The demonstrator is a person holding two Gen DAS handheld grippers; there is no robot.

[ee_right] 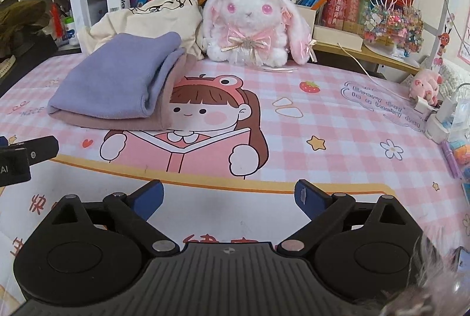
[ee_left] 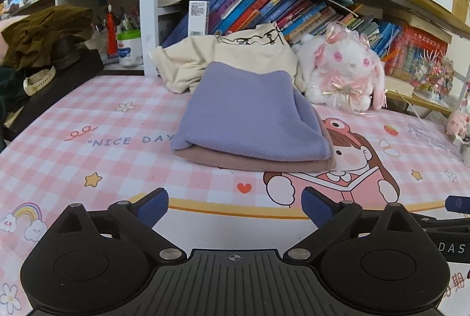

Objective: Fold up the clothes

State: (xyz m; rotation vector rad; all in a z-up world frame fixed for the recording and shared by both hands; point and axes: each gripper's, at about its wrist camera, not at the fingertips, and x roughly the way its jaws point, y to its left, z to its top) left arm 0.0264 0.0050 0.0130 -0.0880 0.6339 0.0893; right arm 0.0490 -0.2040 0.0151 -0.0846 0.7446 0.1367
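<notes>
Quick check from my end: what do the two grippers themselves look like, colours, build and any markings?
Both alike: left gripper and right gripper have black linkage arms with silver pivot pins, blue pads on the fingers, round black housings and a ribbed grey base with a crosshair mark.

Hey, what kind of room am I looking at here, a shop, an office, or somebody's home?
Most likely a home study desk, perhaps a child's. Crowded bookshelves run behind it, a cartoon desk mat covers the top, and a plush rabbit sits beside folded clothes.
</notes>
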